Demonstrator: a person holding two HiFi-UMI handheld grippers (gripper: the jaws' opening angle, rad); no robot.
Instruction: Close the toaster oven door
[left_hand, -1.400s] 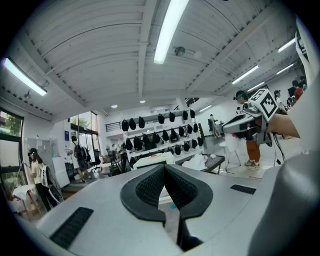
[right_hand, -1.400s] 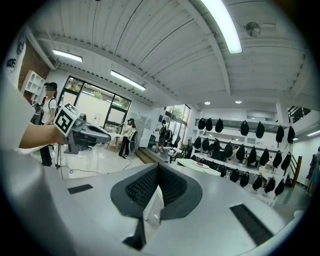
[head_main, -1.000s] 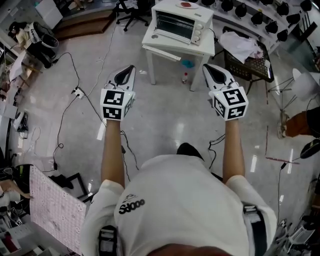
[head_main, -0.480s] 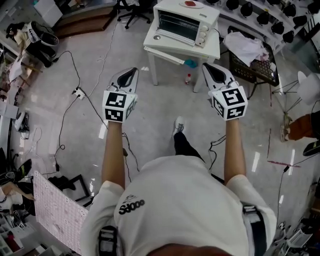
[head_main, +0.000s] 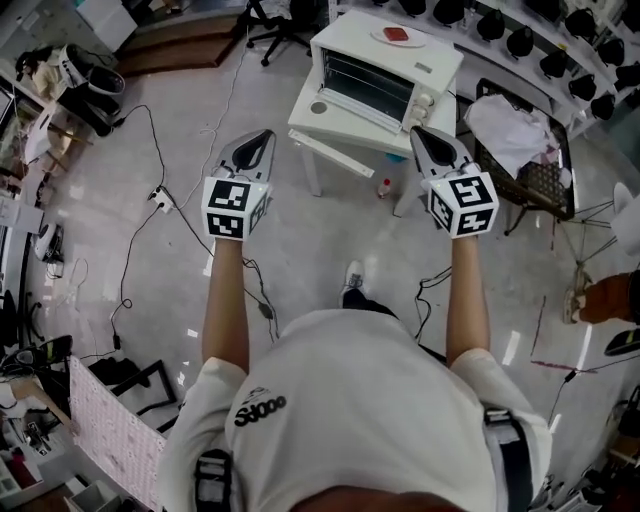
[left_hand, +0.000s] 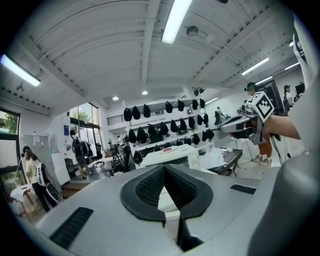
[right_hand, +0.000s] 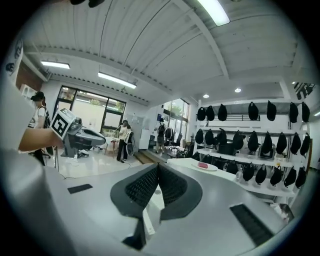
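Observation:
The white toaster oven (head_main: 385, 70) stands on a small white table (head_main: 310, 125) at the top of the head view, ahead of both grippers. Its dark, racked front faces me, and from here I cannot tell how the door stands. A plate holding something red (head_main: 397, 35) rests on its roof. My left gripper (head_main: 255, 140) is held out over the floor, left of the table, shut with nothing in it. My right gripper (head_main: 425, 135) hangs by the table's right front corner, also shut and empty. In the left gripper view the oven (left_hand: 167, 156) shows beyond the closed jaw tips (left_hand: 164, 167).
A black mesh basket with a white cloth (head_main: 520, 140) stands right of the table. Racks of black caps (head_main: 500, 20) line the back. Cables and a power strip (head_main: 160, 197) lie on the floor at left. A small bottle (head_main: 386, 187) sits under the table.
The person has stepped forward, so the table and oven have come nearer and now sit level with the gripper tips. Both grippers stay shut and held out the same way.

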